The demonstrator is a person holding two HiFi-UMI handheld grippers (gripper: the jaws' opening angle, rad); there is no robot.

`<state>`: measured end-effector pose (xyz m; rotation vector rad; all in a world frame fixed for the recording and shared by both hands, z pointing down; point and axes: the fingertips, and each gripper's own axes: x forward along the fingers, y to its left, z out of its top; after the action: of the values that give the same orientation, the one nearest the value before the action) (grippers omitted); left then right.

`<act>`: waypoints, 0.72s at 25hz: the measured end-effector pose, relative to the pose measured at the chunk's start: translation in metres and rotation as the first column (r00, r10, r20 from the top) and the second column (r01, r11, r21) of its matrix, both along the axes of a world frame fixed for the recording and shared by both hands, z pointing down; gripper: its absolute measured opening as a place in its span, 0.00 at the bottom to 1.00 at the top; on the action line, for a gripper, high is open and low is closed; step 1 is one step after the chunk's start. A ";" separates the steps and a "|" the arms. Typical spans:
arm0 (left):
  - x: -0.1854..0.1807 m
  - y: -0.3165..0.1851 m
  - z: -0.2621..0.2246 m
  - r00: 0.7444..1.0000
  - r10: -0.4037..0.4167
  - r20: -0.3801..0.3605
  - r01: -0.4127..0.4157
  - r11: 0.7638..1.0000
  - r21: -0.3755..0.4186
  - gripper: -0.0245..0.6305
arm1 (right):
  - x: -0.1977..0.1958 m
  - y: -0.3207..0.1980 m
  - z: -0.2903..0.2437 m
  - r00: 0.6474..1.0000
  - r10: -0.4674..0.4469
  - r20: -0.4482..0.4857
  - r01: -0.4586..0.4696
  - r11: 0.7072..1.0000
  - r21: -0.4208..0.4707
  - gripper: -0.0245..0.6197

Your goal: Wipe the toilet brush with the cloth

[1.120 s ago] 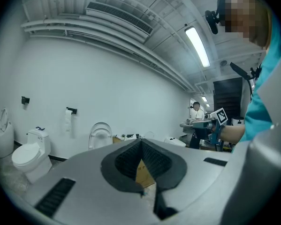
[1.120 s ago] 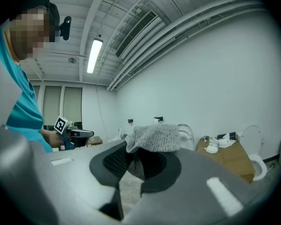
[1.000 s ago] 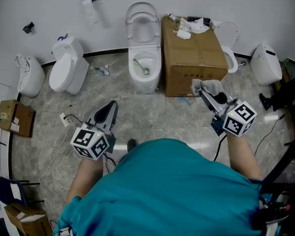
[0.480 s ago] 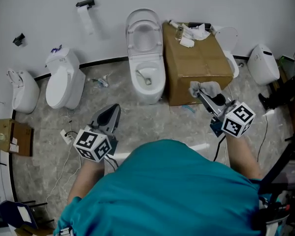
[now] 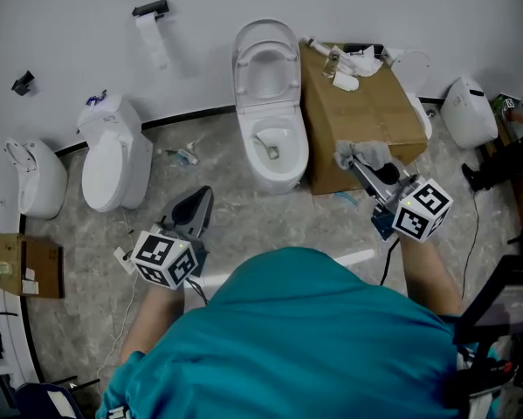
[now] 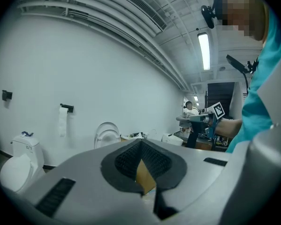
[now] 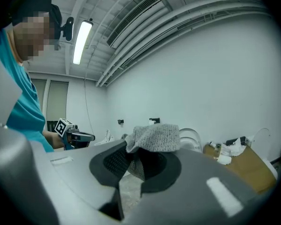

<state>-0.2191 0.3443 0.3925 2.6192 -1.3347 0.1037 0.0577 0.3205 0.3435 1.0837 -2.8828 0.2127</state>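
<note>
Low at the left, the left gripper (image 5: 197, 206) has its jaws pressed together on nothing. Ahead of it and a touch to its right stands the open toilet (image 5: 271, 77), and what looks like the toilet brush (image 5: 269, 150) lies in its bowl, though it's too small to be sure. The right gripper (image 5: 355, 166) pinches the grey cloth (image 5: 364, 154), with the cardboard box (image 5: 370, 112) just beyond its tips. This reads as the approach. Next, the empty gripper must open and take the brush so the cloth can meet it.
</note>
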 end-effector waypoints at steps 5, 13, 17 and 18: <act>-0.010 -0.029 0.007 1.000 0.003 0.000 -0.003 1.000 -0.016 0.04 | -0.012 -0.032 0.007 1.000 -0.004 -0.006 0.004 1.000 -0.018 0.10; 0.021 -0.088 0.018 0.999 -0.041 0.025 0.042 0.998 -0.037 0.04 | 0.014 -0.107 0.022 0.998 -0.063 0.022 0.063 0.997 -0.034 0.10; 0.052 -0.127 0.018 0.994 -0.098 0.038 0.099 0.995 -0.029 0.04 | 0.040 -0.158 0.028 0.991 -0.133 0.023 0.134 0.990 -0.033 0.10; 0.061 -0.136 0.018 0.993 -0.113 0.036 0.114 0.993 -0.030 0.04 | 0.046 -0.171 0.029 0.988 -0.150 0.021 0.151 0.988 -0.038 0.10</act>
<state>-0.1585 0.2084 0.4100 2.5195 -1.4773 0.1518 0.1040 0.1494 0.3721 0.8572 -2.9460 0.2717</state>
